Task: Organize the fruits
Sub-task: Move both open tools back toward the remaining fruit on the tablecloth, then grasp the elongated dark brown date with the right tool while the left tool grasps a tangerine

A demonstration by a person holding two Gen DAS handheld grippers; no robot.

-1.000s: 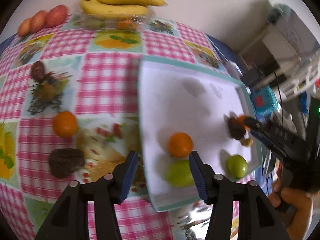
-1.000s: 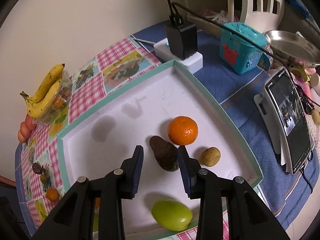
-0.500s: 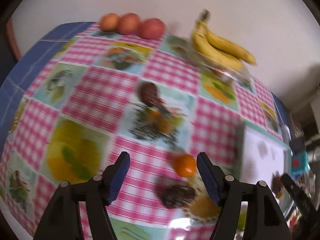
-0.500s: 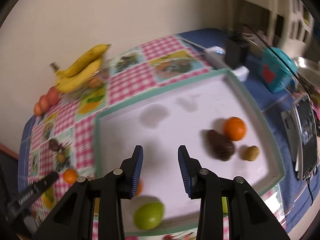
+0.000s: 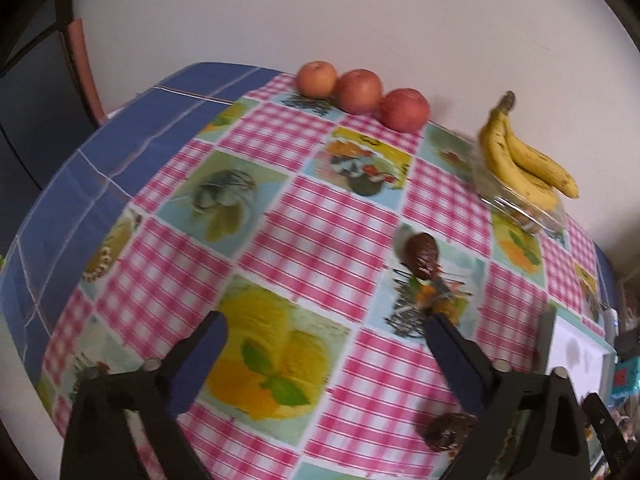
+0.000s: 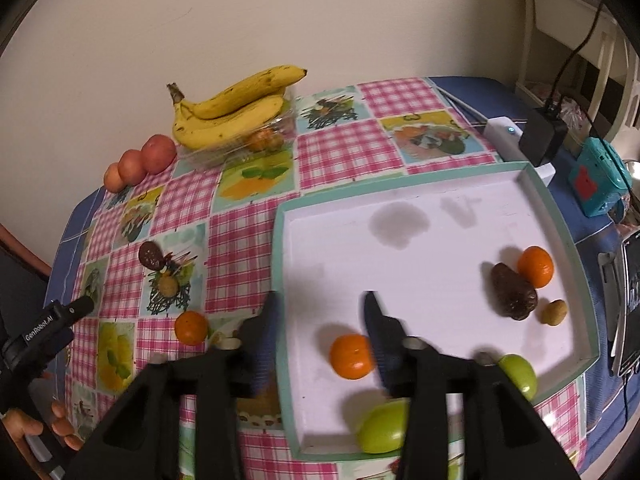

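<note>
Tablecloth [image 6: 256, 236] in pink checks and printed fruit panels fills the centre of the right wrist view, laid over a blue cloth [image 6: 592, 248] that shows at the right edge and lower left. White tray [image 6: 558, 216] with a teal rim sits at centre right; inside it lie a dark brown fruit [image 6: 512, 292] touching an orange [image 6: 536, 266] at the right, a small tan fruit [image 6: 554, 312] just beside them, a second orange [image 6: 350, 356] low in the middle, and two green fruits [image 6: 382, 426] along the bottom rim. Clear plastic container [image 6: 244, 144] at upper left holds small orange fruits, with a bunch of bananas [image 6: 236, 106] resting on top. Three red apples [image 6: 140, 160] line the wall to its left. On the bare cloth left of the tray sit a loose orange [image 6: 191, 327] and a small dark fruit [image 6: 150, 255]. A pale wall backs the table. The right gripper [image 6: 320, 312] has just been opening and stands spread over the tray's left rim, gripping nothing. The left gripper [image 5: 326, 334] has also just been opening and is spread wide above the cloth, empty, with a dark lumpy fruit [image 5: 448, 436] at its lower right.
</note>
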